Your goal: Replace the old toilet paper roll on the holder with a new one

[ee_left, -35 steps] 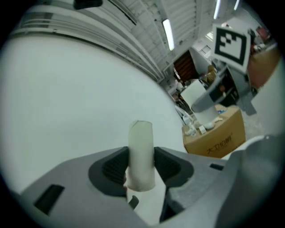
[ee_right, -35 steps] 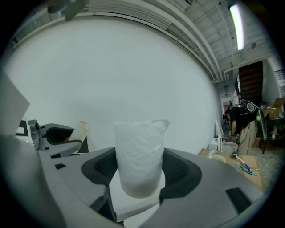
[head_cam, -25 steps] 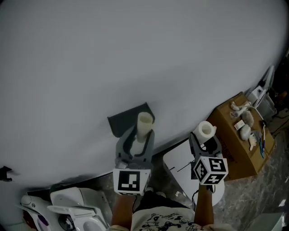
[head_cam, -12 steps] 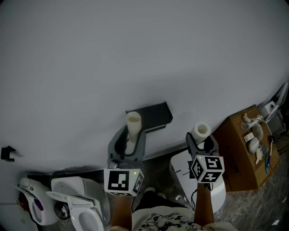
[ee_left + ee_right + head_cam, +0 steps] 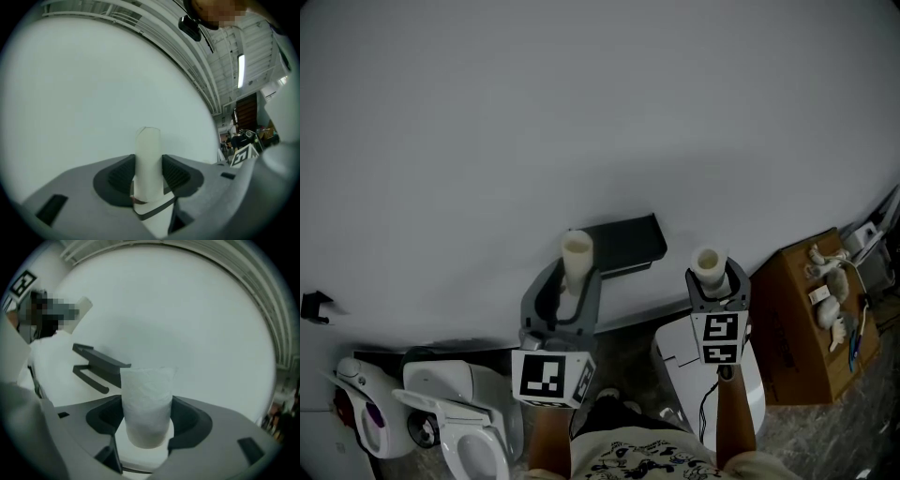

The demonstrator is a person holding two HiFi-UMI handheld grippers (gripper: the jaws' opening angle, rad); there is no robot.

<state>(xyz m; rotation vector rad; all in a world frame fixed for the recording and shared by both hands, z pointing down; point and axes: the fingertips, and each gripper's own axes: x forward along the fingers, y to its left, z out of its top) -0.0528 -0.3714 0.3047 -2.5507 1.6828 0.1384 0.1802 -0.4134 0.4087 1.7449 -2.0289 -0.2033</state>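
Old roll: bare core only, a slim, smooth, off-white cardboard tube w/ a slightly ragged top edge. It stands upright in the L gripper, ribbed dark pads pressed on both sides, so it's pinched, not loose. New roll: fatter cylinder, soft white paper w/ a faint embossed grain, hollow centre seen from above in head view. It's clamped between the R gripper pads, also upright. Both grippers are matte grey plastic w/ rounded shoulders.

Holder: dark, flat-topped bracket on the wall, w/ a thin bar below the shelf part visible in R gripper view. Nothing on the bar. In head view it sits between the two rolls, nearer the tube; the tube's top overlaps its left end. Wall is plain, pale grey, smooth.

Further out: glossy white toilet at lower left, brown cardboard box at right w/ small pale bits on top.

Vs 1 s ago: the holder showed behind the tube at frame left, now it's shifted right and turned flatter. R gripper's marker cube has rolled, from two faces showing to one face square-on, and the new roll no longer leans right. Box is further to the edge.
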